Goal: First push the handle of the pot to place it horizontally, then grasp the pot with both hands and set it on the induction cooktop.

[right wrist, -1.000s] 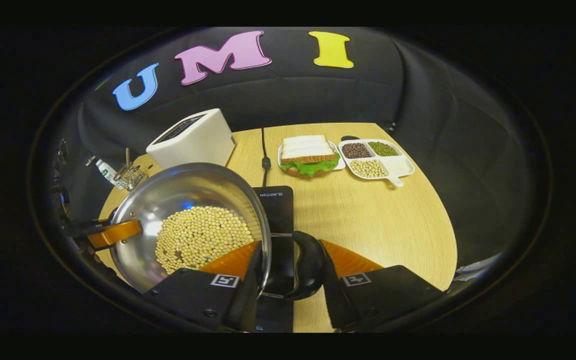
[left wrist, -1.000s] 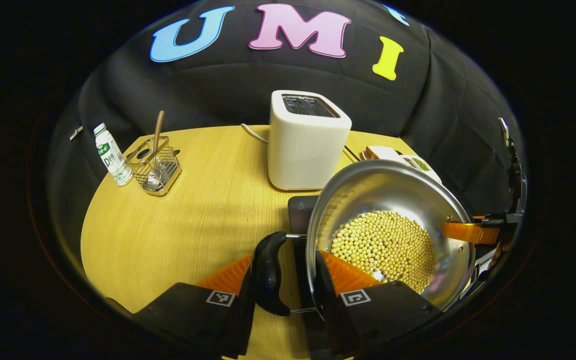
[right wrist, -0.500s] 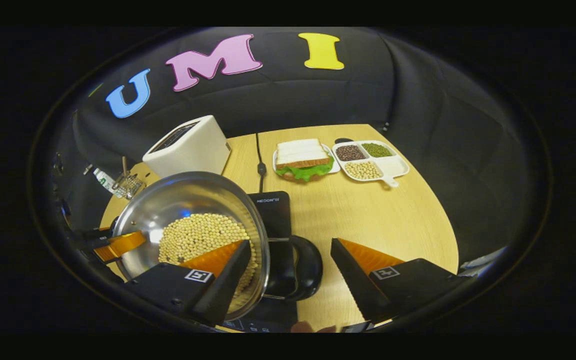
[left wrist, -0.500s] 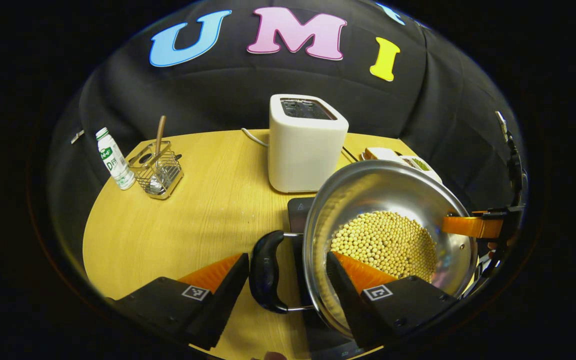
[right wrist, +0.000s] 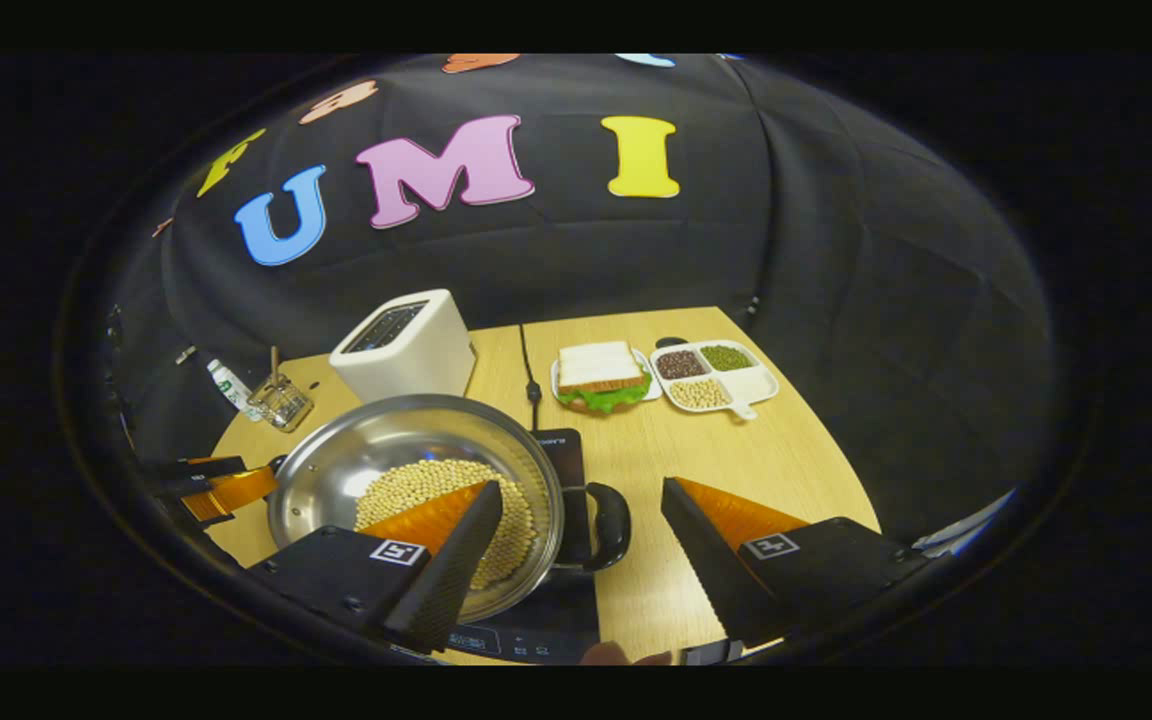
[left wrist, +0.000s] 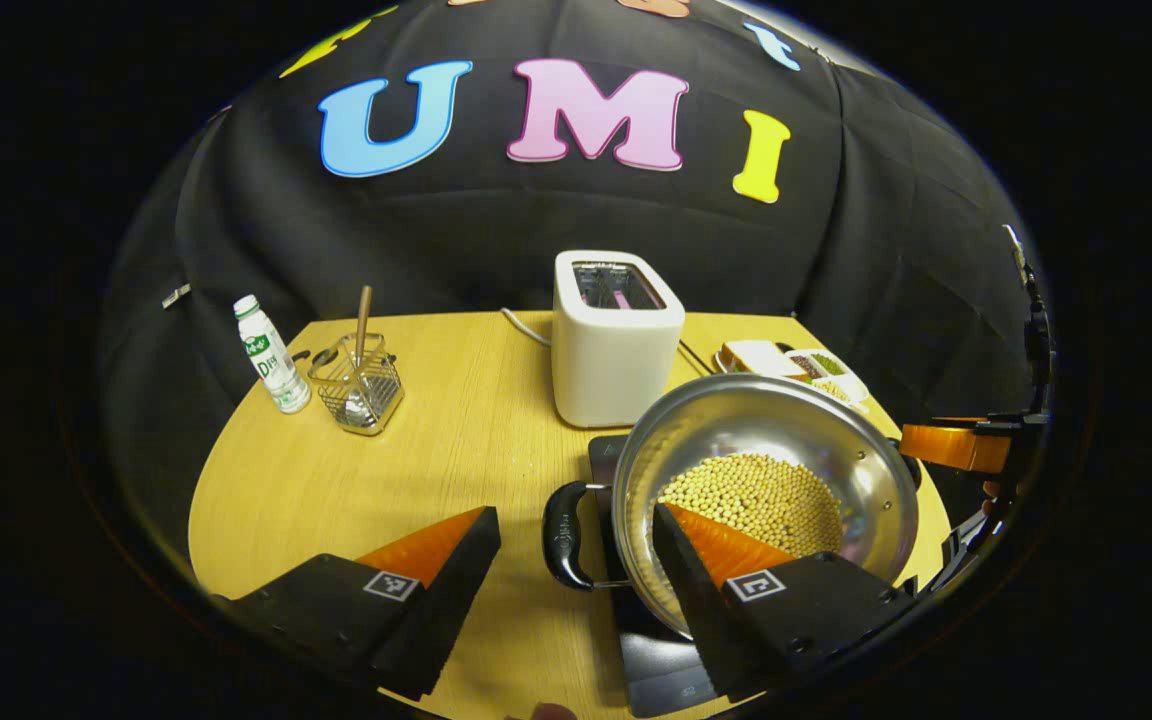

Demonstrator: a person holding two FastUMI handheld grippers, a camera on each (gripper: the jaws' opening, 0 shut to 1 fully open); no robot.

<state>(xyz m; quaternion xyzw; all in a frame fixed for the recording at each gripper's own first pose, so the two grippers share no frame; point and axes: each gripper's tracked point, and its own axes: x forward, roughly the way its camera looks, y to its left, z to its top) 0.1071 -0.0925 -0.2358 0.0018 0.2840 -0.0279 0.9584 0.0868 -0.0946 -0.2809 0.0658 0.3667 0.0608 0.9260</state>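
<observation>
A second earlier both grippers had been clamped on the pot's side handles; half a second earlier their fingers had spread, and now both had drawn back and up, so the pot looked smaller and farther off in each view. The left gripper (left wrist: 576, 535) stood released, fingers wide apart, with the pot's (left wrist: 766, 440) black left handle (left wrist: 564, 535) lying free in the gap between them, touched by neither. The right gripper (right wrist: 581, 520) was likewise released, the other black handle (right wrist: 611, 525) sitting clear between its fingers. The pot (right wrist: 386, 450), with its load of yellow beans (left wrist: 751, 500), rested level on the dark induction cooktop (left wrist: 661, 665), at about 1 o'clock from the left gripper and 10 o'clock from the right (the white toaster (left wrist: 616, 340) stood just beyond it at 12). Judging by this, the placing was done and only the withdrawal remained.
</observation>
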